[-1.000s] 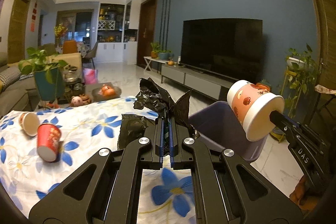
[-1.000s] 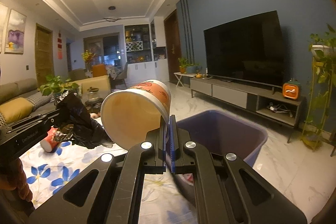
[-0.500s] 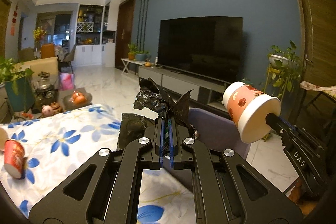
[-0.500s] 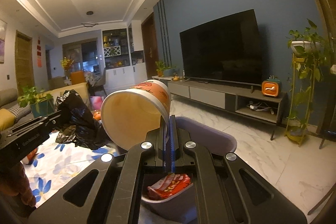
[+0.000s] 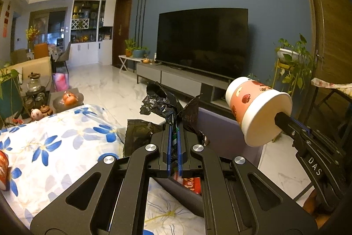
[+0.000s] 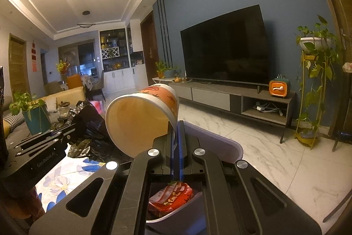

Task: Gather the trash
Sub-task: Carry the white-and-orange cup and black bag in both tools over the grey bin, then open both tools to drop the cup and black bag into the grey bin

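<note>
Between right fingers (image 6: 176,136): paper cup (image 6: 140,116) rim, above bin (image 6: 220,144).

Paper cup (image 6: 140,118): white with an orange-pink band printed with red apples; lying on its side in the air, its rim pinched in the right tool (image 6: 175,138), its open, empty mouth facing that tool, hanging just over the bin's rim.
Black plastic bag (image 5: 164,106): crumpled, glossy, clamped in the left tool (image 5: 173,136), sticking up in ragged peaks and sagging to the left, at the near edge of the bin.
Trash bin (image 6: 228,147): pale lilac plastic with rounded corners, open top, standing on the marble floor beside the flowered tabletop.
Snack wrapper (image 6: 171,197): red and orange, crinkled, lying in the bottom of the bin.
Red paper cup (image 5: 3,171): on the tabletop at the far left, mostly cut off.
</note>
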`<state>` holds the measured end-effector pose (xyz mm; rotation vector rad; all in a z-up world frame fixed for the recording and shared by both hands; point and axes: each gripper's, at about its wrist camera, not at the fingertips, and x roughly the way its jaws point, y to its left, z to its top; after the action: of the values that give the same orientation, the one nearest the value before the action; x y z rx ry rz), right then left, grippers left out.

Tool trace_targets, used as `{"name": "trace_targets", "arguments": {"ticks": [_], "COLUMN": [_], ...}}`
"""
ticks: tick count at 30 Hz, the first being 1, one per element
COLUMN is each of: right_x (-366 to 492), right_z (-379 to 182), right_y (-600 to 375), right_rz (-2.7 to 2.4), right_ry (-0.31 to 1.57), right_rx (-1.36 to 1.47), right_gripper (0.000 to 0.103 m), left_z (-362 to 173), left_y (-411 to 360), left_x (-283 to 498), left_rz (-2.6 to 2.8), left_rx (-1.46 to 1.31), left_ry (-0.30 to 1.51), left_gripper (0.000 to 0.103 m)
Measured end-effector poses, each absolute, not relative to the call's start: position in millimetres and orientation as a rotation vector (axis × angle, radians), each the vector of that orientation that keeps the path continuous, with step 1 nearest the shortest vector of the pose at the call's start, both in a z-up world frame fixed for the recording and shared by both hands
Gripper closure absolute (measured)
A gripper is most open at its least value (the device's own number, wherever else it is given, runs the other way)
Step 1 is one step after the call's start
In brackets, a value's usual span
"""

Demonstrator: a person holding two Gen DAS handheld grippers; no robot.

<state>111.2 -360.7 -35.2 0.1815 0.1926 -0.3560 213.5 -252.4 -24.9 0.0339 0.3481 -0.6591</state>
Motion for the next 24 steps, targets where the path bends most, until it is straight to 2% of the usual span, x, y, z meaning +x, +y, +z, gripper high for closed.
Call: {"name": "trace_targets", "arguments": {"ticks": [21,23,24], "right_x": [128.4,133.1,134.0], "right_z": [-44.5,-45.5,-46.2], "right_y": [-374.3,-377.0,-379.0], "right_rz": [-0.361,-0.357,-0.356], "right_ry": [0.213,0.231,0.236], "right_rx": [0.201,0.208,0.211], "right_gripper": [0.099,0.099,0.098], "left_z": [-43.8,-44.5,-46.0], "left_y": [-274.5,-275.1,-275.4], "left_x": [230.3,230.9,232.1], "left_rz": [-0.703,-0.711,-0.703], "left_rx": [0.039,0.034,0.040], "left_ry": [0.388,0.392,0.398], "left_gripper": [0.099,0.094,0.087]}}
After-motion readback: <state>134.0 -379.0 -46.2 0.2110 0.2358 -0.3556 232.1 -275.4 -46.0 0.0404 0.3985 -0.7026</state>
